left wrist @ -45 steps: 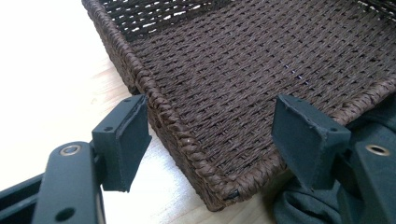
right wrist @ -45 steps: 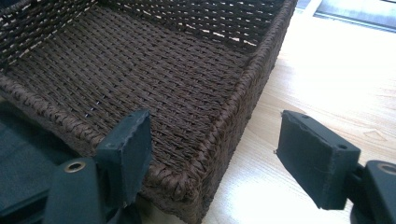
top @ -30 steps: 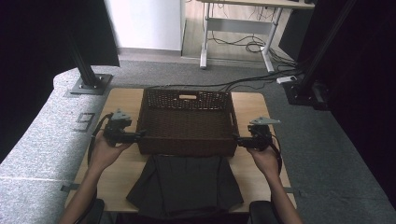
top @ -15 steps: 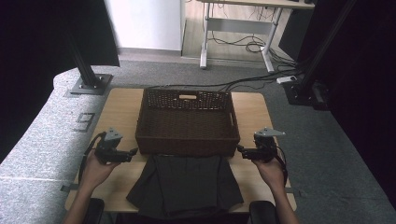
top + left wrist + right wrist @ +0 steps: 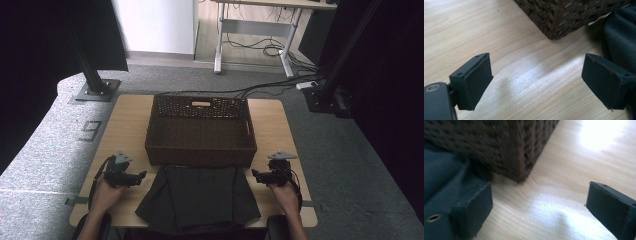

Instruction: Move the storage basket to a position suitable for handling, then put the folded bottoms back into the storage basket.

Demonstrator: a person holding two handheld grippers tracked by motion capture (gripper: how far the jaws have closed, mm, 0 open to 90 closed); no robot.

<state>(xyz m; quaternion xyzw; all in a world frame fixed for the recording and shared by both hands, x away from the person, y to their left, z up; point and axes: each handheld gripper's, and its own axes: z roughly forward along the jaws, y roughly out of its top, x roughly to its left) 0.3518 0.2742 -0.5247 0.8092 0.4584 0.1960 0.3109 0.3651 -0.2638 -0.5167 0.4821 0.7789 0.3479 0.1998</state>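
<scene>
A dark woven basket stands empty in the middle of the wooden table. A dark folded cloth lies in front of it, at the near edge. My left gripper is low over the table just left of the cloth, pointing at it. Its jaws have just been opening and stand open over bare wood, with the basket's corner and the cloth ahead. My right gripper mirrors it at the cloth's right edge. Its jaws have also been opening and are open and empty, near the basket and the cloth.
Bare wood lies on both sides of the basket. Grey carpet surrounds the table. Two black stand bases sit on the floor behind it, and cables trail toward a desk frame at the back.
Both hands have left the basket's sides and come back and down toward the near edge, ending beside the cloth. Both pairs of jaws stand wider. The basket has not moved.
</scene>
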